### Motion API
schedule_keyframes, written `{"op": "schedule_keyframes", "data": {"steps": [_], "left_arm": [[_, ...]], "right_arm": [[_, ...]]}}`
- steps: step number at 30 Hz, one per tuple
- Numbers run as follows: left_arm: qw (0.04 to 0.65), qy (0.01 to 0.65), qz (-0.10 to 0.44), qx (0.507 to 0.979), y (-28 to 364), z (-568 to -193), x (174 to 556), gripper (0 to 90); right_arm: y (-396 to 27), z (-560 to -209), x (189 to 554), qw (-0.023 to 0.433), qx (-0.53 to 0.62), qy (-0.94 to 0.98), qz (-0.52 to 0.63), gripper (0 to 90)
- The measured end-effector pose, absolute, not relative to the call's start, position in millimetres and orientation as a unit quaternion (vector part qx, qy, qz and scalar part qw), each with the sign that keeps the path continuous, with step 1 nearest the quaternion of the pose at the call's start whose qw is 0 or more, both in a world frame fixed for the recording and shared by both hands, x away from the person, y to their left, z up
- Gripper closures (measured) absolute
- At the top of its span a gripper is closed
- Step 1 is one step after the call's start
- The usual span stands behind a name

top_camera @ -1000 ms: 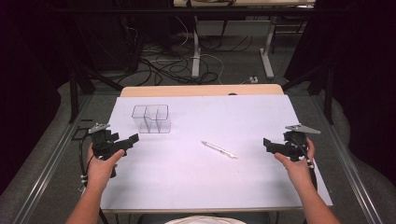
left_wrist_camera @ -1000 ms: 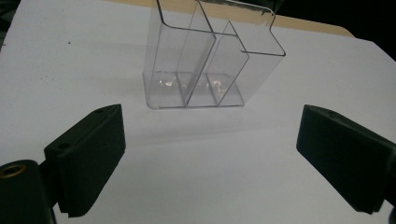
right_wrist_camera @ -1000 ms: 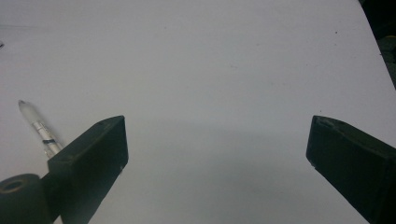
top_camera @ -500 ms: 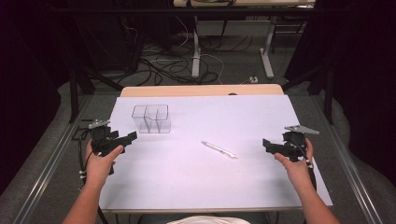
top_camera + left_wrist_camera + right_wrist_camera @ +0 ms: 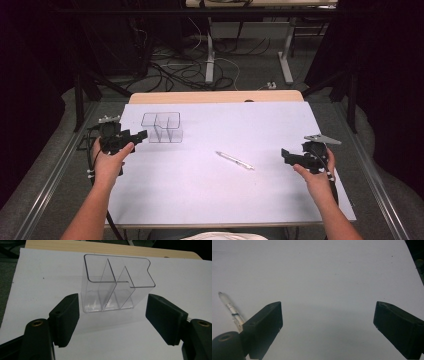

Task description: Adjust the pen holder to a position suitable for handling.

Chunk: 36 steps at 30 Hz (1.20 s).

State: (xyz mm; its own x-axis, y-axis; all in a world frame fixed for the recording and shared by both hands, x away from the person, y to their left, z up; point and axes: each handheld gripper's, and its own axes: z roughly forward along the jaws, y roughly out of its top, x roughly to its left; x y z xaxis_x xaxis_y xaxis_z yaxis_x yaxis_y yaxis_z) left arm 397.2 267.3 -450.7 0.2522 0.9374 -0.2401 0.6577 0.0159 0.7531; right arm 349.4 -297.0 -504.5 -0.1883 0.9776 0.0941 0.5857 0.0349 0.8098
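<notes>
1. The clear plastic organizer [image 5: 161, 127] stands upright on the white table [image 5: 210, 200], toward the table's far-left part, at about ten o'clock from the table's middle in the high view. It has several open-topped compartments, all empty as far as can be seen.
2. The left gripper [image 5: 136, 135] sits just beside the organizer, at about nine o'clock from it, and points at it. In the left gripper view the organizer [image 5: 115, 287] lies straight ahead at twelve o'clock, framed by the two jaws but beyond their tips, so the pads do not touch it.
3. The left gripper's jaws have just been closing, yet they are still parted wider than the organizer's near face, with nothing between them.
4. The pen [image 5: 235, 160] lies flat near the table's middle, well apart from the organizer at about four o'clock from it. Its long axis runs from ten o'clock to four o'clock in the high view.
5. The right gripper [image 5: 286, 156] rests near the right edge, at about three o'clock from the pen, pointing toward it. In the right gripper view the pen [image 5: 230, 307] lies at about ten o'clock, partly behind the left jaw.
6. The right gripper's jaws stand wide apart and hold nothing.
7. Judged from this, the left hand [image 5: 107, 162] is nearer the organizer and the right hand [image 5: 315, 177] nearer the pen; a short forward push would likely bring the organizer between the left jaws.
</notes>
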Motion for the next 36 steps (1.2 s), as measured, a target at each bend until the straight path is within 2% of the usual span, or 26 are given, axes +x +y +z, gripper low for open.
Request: {"op": "schedule_keyframes", "data": {"steps": [3, 19, 36], "left_arm": [[0.398, 0.587, 0.171, 0.684, 267.6, -443.8, 403.8, 31.4], [0.393, 0.603, 0.180, 0.671, 269.2, -429.1, 434.1, 31.9], [0.366, 0.632, 0.153, 0.665, 271.3, -437.5, 462.6, 46.6]], "right_arm": [[-297.7, -503.8, 348.5, 0.252, 0.586, 0.670, 0.379, 10.0], [-293.9, -503.5, 347.7, 0.255, 0.577, 0.677, 0.378, 11.2], [-287.9, -505.8, 348.3, 0.252, 0.566, 0.685, 0.382, 6.9]]}}
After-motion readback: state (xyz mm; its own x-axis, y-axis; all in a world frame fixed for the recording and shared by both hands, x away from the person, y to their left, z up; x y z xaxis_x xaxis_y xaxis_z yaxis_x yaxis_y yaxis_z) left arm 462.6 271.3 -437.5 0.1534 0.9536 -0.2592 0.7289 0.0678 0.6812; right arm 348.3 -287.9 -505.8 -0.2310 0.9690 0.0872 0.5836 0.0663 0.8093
